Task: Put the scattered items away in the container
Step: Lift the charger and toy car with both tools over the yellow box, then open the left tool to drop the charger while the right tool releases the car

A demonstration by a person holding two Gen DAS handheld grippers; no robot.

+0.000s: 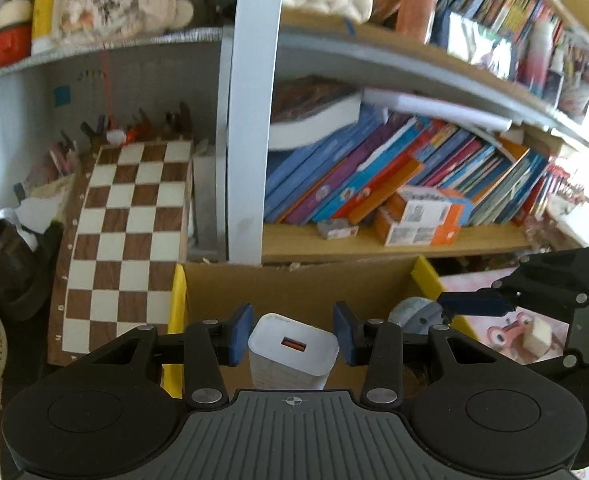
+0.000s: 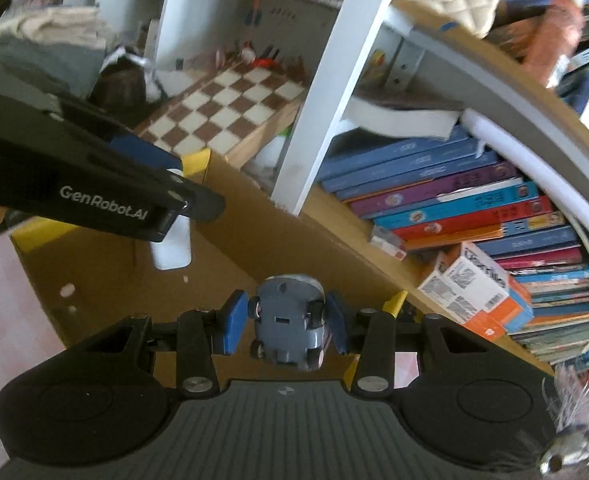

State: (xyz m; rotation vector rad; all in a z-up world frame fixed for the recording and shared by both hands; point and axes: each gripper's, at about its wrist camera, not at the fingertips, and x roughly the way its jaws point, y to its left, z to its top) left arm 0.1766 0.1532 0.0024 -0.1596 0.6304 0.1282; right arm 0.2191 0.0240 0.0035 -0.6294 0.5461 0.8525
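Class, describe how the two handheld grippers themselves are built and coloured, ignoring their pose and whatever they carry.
Both the left gripper and the right gripper share one design: matte black plastic bodies, a ribbed grey centre plate with a small crosshair mark, round discs at either side, black linkage bars with silver rivets, and blue finger pads. White "GenRobot.AI" lettering runs along the left gripper's side. No cables or sleeves show.

left gripper [image 1: 293, 340] | level, pointing forward, blue pads parted with a gap on each side of what sits between them | right gripper [image 2: 282, 318] | tilted, pads pressed against both sides of its load | the two grippers sit near each other, left ahead-left of right
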